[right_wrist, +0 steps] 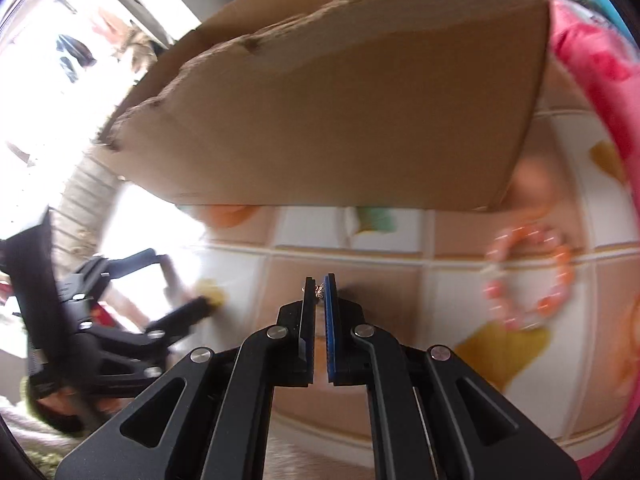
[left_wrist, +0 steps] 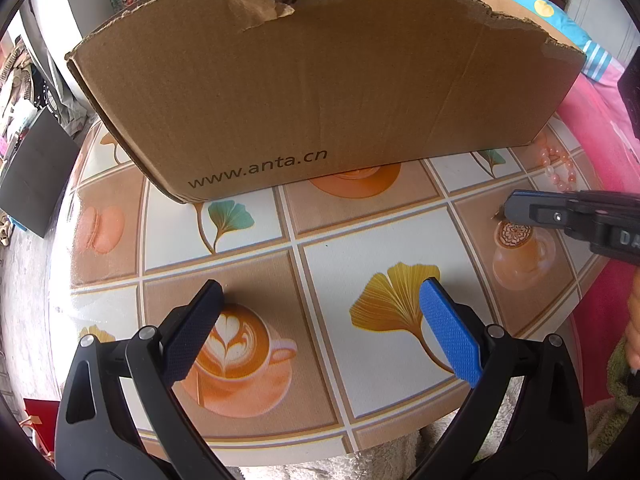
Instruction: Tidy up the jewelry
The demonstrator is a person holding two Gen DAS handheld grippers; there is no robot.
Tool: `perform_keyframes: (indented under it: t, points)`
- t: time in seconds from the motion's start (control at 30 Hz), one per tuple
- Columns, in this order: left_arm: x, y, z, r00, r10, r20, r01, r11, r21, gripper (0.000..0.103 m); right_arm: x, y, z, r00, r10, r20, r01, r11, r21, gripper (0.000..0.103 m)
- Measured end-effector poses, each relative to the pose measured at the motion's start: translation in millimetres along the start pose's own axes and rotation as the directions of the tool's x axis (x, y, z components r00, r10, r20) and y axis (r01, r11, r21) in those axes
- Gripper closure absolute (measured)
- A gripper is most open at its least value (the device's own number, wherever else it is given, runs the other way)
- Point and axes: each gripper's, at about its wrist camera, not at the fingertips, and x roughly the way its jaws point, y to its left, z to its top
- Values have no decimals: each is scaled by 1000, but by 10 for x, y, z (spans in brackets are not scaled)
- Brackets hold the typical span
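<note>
We are holding a small piece of jewelry (right_wrist: 319,290), maybe an earring or ring, too small to name, pinched at the very tips of the right claw (right_wrist: 319,289), just below the middle of the right wrist view. In the left wrist view, that claw (left_wrist: 505,211) is reaching in from the right edge with a metallic speck at its tip. The left claw (left_wrist: 320,294) is hovering wide open and empty over the tablecloth (left_wrist: 240,256) in the lower half of its frame. The cardboard box (left_wrist: 320,92) is filling the upper half of both views, and a pink bead bracelet (right_wrist: 528,276) is lying on the cloth at right, just beside the box's corner. We are judging this as the carrying step: next we are needing to lift the piece over the torn rim and release it inside, keeping the pinch firm, since it could easily slip.
</note>
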Motion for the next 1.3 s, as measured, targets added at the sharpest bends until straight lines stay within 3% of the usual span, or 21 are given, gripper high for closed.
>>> perform_keyframes:
  t: [0.2,0.47,0.57,0.67,0.73,0.83,0.9,1.03,1.2,1.3]
  points:
    - [3,1,9,1000,0,0,0,1000,0,8,-68,-183,44,998,-63,22,62,997,51,98]
    - [2,6,16,1000,0,1,0,1000,-1,8,200,270,-59,999,27,-35,-29,998,-56,98]
    - [4,7,20,1000,0,3,0,1000,-1,8,113,269,-40,1000,15,4,-15,998,-59,98]
    - [-3,7,13,1000,1,7,-1,1000,-1,8,-94,77,-20,997,-59,56,61,998,-34,97]
    - [-7,8,12,1000,1,9,-1,1000,-1,8,-257,-95,-29,984,-152,90,153,988,-15,96]
    - [-13,4,2,1000,1,11,-1,1000,-2,8,-398,-328,-41,956,-271,110,272,962,8,81]
    - [-17,2,-7,1000,2,16,-2,1000,0,8,-412,-427,-39,944,-310,110,309,951,25,78]
    - [-16,0,-16,1000,4,17,-4,1000,1,7,-298,-497,-49,963,-259,70,256,966,45,77]
    - [-11,-4,-23,1000,5,17,-5,1000,2,7,-87,-213,-65,993,-116,34,116,993,18,73]
    - [-11,-5,-22,1000,5,17,-5,1000,2,7,-9,-22,-73,999,-45,24,45,999,-1,73]
